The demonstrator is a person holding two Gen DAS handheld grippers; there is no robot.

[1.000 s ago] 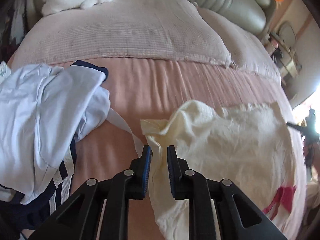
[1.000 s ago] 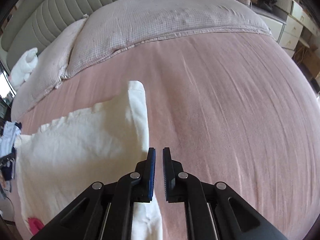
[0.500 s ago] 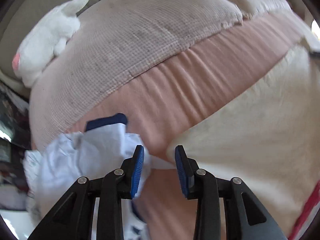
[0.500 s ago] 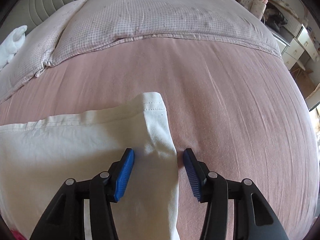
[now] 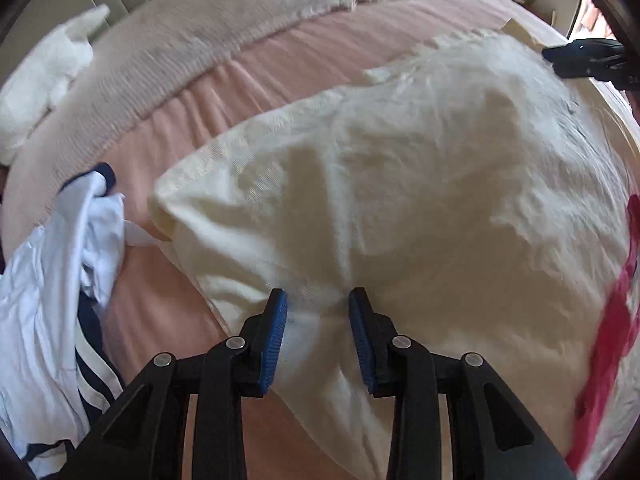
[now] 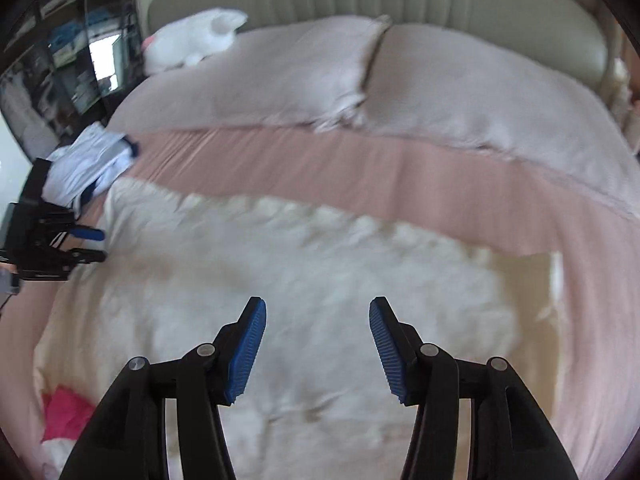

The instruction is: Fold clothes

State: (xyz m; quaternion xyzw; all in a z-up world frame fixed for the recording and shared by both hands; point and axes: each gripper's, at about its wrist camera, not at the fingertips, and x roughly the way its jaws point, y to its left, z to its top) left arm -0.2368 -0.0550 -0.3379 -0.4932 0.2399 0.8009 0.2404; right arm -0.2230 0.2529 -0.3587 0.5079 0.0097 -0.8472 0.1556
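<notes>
The pink bed [image 6: 400, 176] is covered by the cream garment [image 6: 320, 264], judged soft and light, best taken at an edge. Over it the right gripper [image 6: 317, 344] is opening, the left gripper [image 5: 317, 336] half open, nothing held

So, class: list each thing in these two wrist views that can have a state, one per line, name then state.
cream garment: spread flat on the bed, wrinkled, not yet folded
white and navy garment: crumpled in a heap beside it
left gripper: open, cream cloth between its jaws
right gripper: jaws opening, wide apart above the cream cloth
white plush toy: lying on the pillow
</notes>
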